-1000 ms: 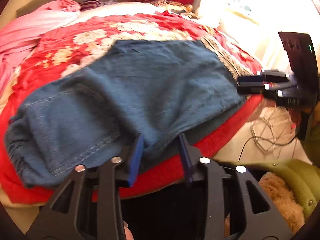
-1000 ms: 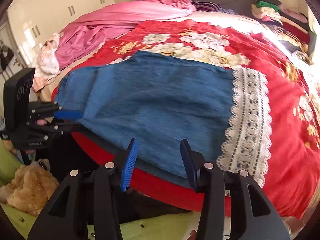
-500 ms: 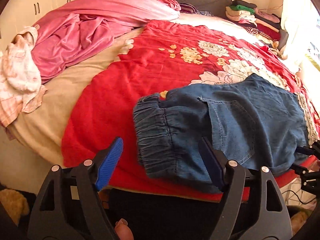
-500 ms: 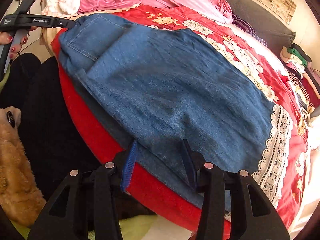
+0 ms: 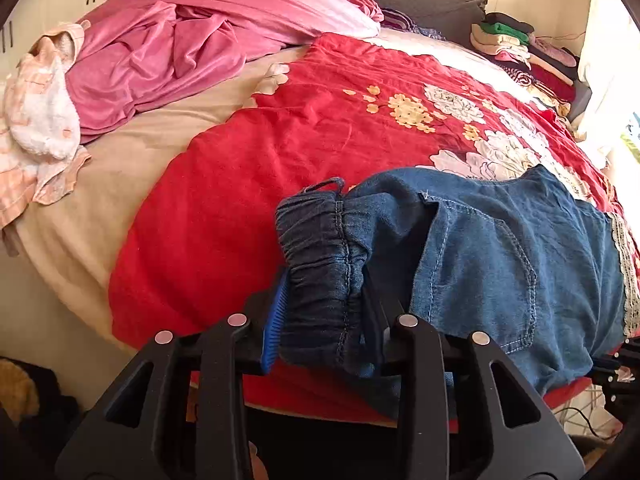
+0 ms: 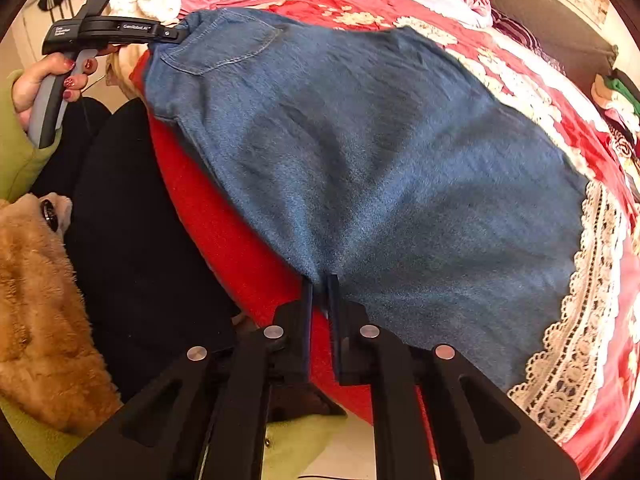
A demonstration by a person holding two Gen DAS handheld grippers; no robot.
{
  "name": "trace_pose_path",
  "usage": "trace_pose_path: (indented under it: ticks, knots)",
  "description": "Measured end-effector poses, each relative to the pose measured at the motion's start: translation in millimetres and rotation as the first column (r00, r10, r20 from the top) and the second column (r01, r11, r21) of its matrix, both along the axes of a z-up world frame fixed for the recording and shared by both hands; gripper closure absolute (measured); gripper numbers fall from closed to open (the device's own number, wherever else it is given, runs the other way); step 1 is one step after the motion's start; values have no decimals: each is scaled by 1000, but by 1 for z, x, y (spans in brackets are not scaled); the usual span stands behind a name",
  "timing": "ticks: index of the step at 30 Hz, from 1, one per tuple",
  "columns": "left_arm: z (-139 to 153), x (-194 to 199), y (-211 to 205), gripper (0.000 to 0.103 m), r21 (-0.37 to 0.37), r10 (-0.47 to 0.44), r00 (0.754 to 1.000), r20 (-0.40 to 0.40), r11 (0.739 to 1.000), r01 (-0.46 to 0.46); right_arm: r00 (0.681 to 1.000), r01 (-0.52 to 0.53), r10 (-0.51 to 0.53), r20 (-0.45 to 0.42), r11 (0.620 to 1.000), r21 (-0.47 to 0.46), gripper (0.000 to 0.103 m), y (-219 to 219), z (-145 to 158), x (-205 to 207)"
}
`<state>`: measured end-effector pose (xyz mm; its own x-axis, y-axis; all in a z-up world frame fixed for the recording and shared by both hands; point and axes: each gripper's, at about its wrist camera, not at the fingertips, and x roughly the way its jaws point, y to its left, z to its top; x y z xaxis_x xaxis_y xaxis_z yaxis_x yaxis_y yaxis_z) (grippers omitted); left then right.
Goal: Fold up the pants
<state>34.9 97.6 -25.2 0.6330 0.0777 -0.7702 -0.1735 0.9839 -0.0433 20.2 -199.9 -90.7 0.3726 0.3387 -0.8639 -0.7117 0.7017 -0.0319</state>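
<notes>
Blue denim pants (image 5: pixel 500 264) lie across a red floral blanket (image 5: pixel 320 120) on the bed, and their lace-trimmed hem (image 6: pixel 580 300) points right. My left gripper (image 5: pixel 325 280) is closing on the gathered elastic waistband (image 5: pixel 316 240), which fills the gap between its pads. The right wrist view shows this same left gripper (image 6: pixel 178 34) at the waist corner, held by a hand (image 6: pixel 40 76). My right gripper (image 6: pixel 319 282) is closing too. Its jaws stand narrow, pinching the near edge of the pants (image 6: pixel 380 160) at the bedside.
Pink bedding (image 5: pixel 180 40) and a pink-and-white towel (image 5: pixel 40 112) lie at the bed's far left. A stack of folded clothes (image 5: pixel 520 44) sits by the headboard. The person's black-clad legs (image 6: pixel 132 220) and a brown plush thing (image 6: pixel 36 300) are beside the bed.
The left gripper moved left along the pants to the waistband, opened wide around it and closed on it. The right gripper dropped to the near denim edge and its jaws narrowed on it.
</notes>
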Motion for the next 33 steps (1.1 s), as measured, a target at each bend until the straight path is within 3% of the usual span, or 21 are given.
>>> trace_pose_path:
  ticks: [3,5,8,11,15,18,20,22,24,25,28,33]
  knots:
    - [1,-2,0,68,19,15,1000,-1,1000,-14,999,-11,12,-42,999,47,76,-2,6,2]
    - [4,-6,0,68,19,16,1000,4,1000,-17,999,0,4,-47,996,85,76,-9,18,1]
    - [14,-16,1,67,22,34,999,21,999,-35,999,38,-39,2,985,169,74,-26,44,-1]
    - [35,-25,-6,66,49,36,997,75,998,-40,989,112,-130,68,968,226,64,-46,64,6]
    - [53,-27,-47,65,39,-97,988,119,995,93,975,195,-215,58,952,236,64,-52,61,25]
    - [38,-20,-89,63,57,-219,973,73,975,215,971,226,-238,31,949,220,64,-47,49,34]
    - [20,-15,-106,63,66,-265,964,16,962,263,964,257,-265,27,951,175,57,-47,39,38]
    - [0,-11,-114,60,113,-270,962,-49,955,274,952,300,-305,13,945,133,56,-55,29,44]
    - [-14,-8,-104,58,180,-223,972,-78,956,234,946,323,-325,-14,934,152,56,-69,24,45]
    - [-18,-6,-92,58,178,-202,977,-73,961,212,944,329,-329,-28,928,175,56,-72,21,46]
    - [-22,-1,-64,57,53,-198,978,-63,978,201,939,344,-339,-62,912,224,56,-80,15,49]
    - [-20,-4,-71,57,85,-215,975,-62,972,220,937,348,-337,-86,903,252,53,-84,22,47]
